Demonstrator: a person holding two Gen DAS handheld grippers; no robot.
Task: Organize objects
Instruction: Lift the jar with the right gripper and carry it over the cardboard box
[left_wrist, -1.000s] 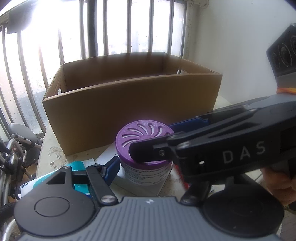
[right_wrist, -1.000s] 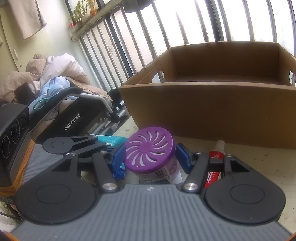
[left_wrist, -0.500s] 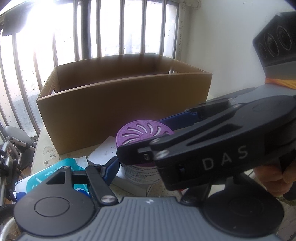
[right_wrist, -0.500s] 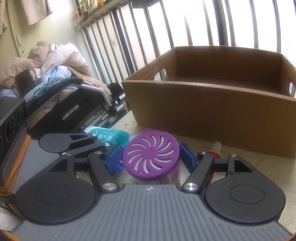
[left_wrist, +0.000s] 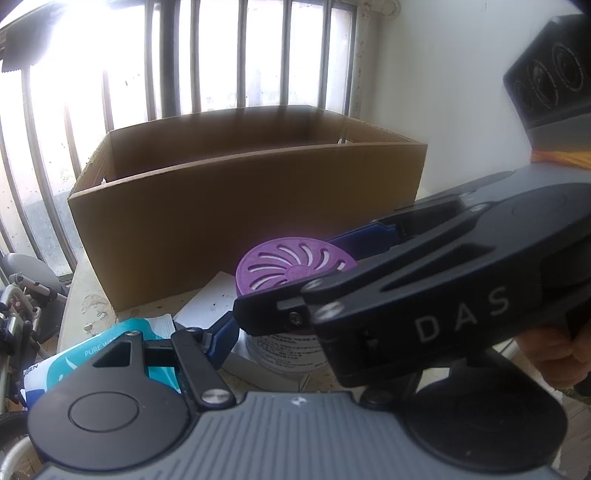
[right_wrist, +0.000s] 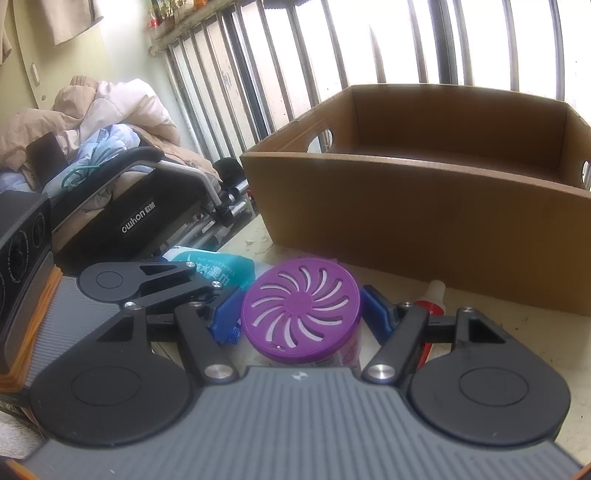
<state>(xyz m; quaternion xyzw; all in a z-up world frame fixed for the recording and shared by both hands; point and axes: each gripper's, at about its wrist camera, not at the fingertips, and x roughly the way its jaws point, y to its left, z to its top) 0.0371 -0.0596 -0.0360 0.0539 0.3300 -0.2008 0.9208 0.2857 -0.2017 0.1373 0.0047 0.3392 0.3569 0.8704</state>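
Note:
A white air freshener can with a purple slotted lid (left_wrist: 291, 266) (right_wrist: 301, 306) stands in front of an open cardboard box (left_wrist: 240, 206) (right_wrist: 424, 221). My left gripper (left_wrist: 295, 339) comes at it from the left. Its visible blue pad (left_wrist: 221, 339) lies against the can's side, and its other finger is hidden behind the right gripper. My right gripper (right_wrist: 301, 317) (left_wrist: 291, 277) straddles the same can. Its blue pads (right_wrist: 373, 314) stand close on either side of the lid with narrow gaps. A person's hand (left_wrist: 554, 354) holds its grip.
A teal pack of wet wipes (left_wrist: 74, 362) (right_wrist: 214, 266) lies left of the can. A red tube with a white cap (right_wrist: 428, 295) lies to its right. A flat white box (left_wrist: 207, 306) lies under the can. A wheelchair piled with bedding (right_wrist: 136, 221) stands left of the table, and barred windows are behind.
The right gripper's jaws have spread wider and come forward around the can, which now fills more of its view. The left gripper and the can have stayed in place.

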